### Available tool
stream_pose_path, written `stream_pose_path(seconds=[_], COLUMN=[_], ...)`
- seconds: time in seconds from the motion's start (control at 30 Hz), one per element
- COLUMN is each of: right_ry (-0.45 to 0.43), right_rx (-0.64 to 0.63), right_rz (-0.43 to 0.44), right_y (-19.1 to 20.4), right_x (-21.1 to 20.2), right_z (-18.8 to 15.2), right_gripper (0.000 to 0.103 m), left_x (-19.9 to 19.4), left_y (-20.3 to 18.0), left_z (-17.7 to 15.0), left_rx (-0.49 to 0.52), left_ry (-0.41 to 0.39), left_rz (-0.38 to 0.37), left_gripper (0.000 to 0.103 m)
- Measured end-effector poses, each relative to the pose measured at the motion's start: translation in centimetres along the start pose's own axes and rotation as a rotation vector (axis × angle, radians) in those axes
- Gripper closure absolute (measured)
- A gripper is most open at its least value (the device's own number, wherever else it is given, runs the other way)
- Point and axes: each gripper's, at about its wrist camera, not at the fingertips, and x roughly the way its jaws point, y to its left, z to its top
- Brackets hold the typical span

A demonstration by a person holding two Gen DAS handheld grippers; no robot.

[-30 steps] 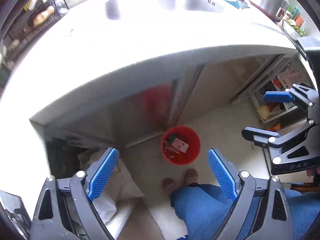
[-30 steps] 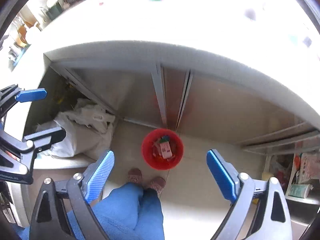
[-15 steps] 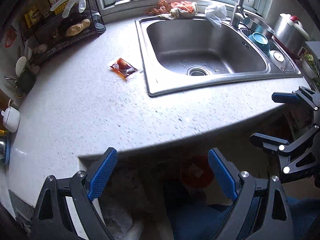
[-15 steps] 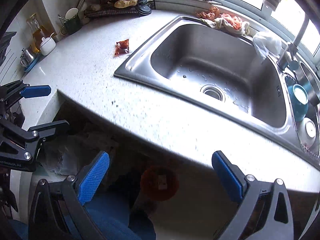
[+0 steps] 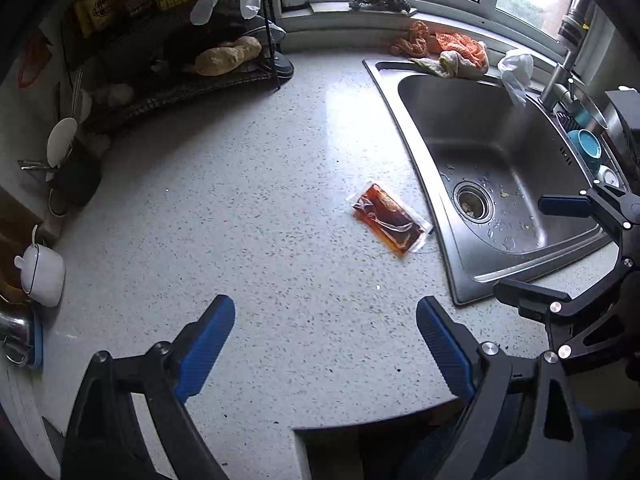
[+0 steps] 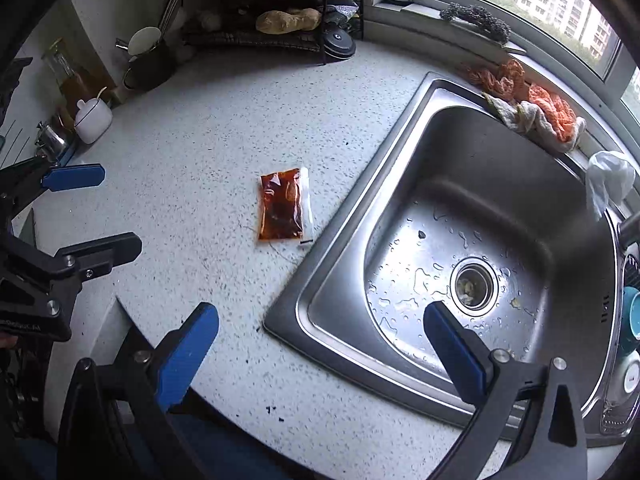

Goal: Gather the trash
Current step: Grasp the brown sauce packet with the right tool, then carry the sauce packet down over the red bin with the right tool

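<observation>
A red-brown sauce packet [image 5: 388, 222] [image 6: 282, 206] lies flat on the speckled white countertop [image 5: 240, 220], just left of the steel sink's rim [image 5: 420, 168] [image 6: 360, 200]. My left gripper [image 5: 325, 312] hovers open over the counter's front part, short of the packet, with nothing between its blue pads. My right gripper [image 6: 320, 314] is open and empty too, over the sink's near left corner. Each gripper shows in the other's view: the right gripper [image 5: 532, 248] over the sink, the left gripper [image 6: 120, 207] at the left edge.
A black wire rack [image 5: 180, 72] with gloves and bread stands at the back left. Orange cloths [image 6: 532, 104] and a white plastic bag [image 5: 516, 72] lie behind the sink. A white lidded jar [image 5: 42, 272] and blue bowl [image 5: 586, 148] sit at the sides. Food scraps sit in the drain [image 6: 472, 284].
Both views have swung up from the floor and the red bin under the counter to the countertop. The bin has dropped out of sight and the packet now lies closer.
</observation>
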Motion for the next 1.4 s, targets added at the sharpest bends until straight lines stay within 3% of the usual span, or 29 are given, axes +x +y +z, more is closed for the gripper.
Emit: stream_pose_path(seconds=[0.5, 0.57, 0.73, 0.87, 1.03, 1.2, 1.4], right_ry=[0.1, 0.112, 0.147, 0.138, 0.125, 0.111, 0.088], right_rx=[-0.123, -0.134, -0.167, -0.216, -0.242, -0.208, -0.128], right_rz=[0.045, 0.047, 0.055, 0.025, 0.038, 0.089, 0.128], right_y=[3.7, 4.0, 5.2, 6.2, 7.7, 8.5, 7.5], right_x=[7.5, 8.1, 9.2, 9.1, 8.2, 7.3, 5.4], right_z=[7.5, 7.9, 8.5, 8.5, 7.8, 6.6, 5.3], right_gripper=[0.001, 0.005, 0.025, 0.034, 0.064, 0.083, 0.091], left_x=[4.8, 5.2, 5.4, 5.7, 5.6, 5.3, 4.0], left_y=[6.2, 6.5, 7.1, 7.3, 6.7, 5.8, 4.3], left_z=[1.5, 1.6, 1.9, 2.0, 1.7, 1.5, 1.6], left_rx=[-0.086, -0.088, -0.102, -0.095, -0.066, -0.04, -0.006], left_ry=[0.098, 0.107, 0.109, 0.112, 0.113, 0.11, 0.085], left_rz=[0.015, 0.016, 0.001, 0.005, 0.012, 0.014, 0.015], left_gripper=[0.012, 0.012, 0.012, 0.012, 0.012, 0.012, 0.012])
